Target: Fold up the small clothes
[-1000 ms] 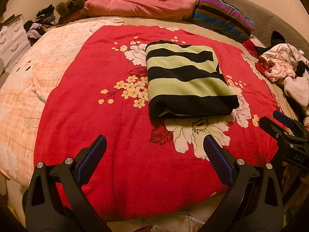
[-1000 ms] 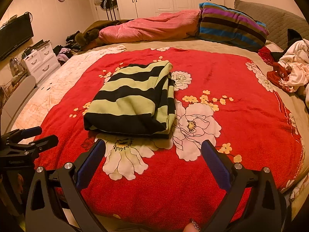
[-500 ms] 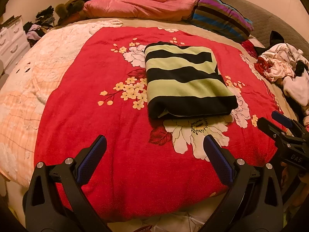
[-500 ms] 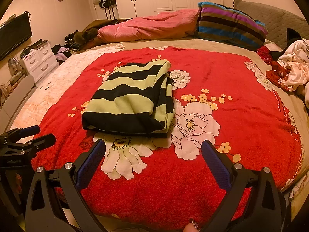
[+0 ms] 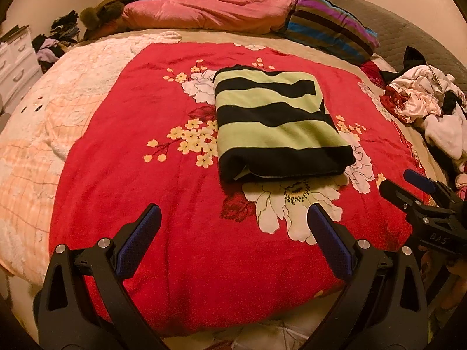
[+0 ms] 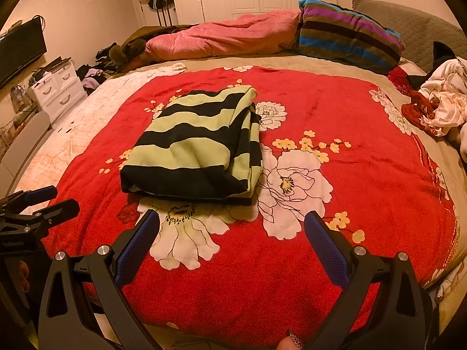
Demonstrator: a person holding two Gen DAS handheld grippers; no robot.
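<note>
A green and black striped garment (image 5: 274,122) (image 6: 198,145) lies folded into a thick rectangle on the red floral blanket (image 5: 140,180) (image 6: 364,175) in the middle of the bed. My left gripper (image 5: 233,221) hangs open over the blanket's near edge, short of the garment and holding nothing. My right gripper (image 6: 232,224) is open too, just in front of the garment's near edge, with nothing between its fingers. Each gripper shows in the other's view: the right one (image 5: 408,186) at the right edge, the left one (image 6: 46,201) at the left edge.
A heap of loose white, red and black clothes (image 5: 423,102) (image 6: 437,102) lies at the bed's right side. A pink duvet (image 6: 221,38) and a striped pillow (image 6: 347,38) sit at the far end. White drawers (image 6: 55,87) stand left of the bed.
Both grippers have edged slightly closer to the folded garment. The garment has not moved and both grippers stay open.
</note>
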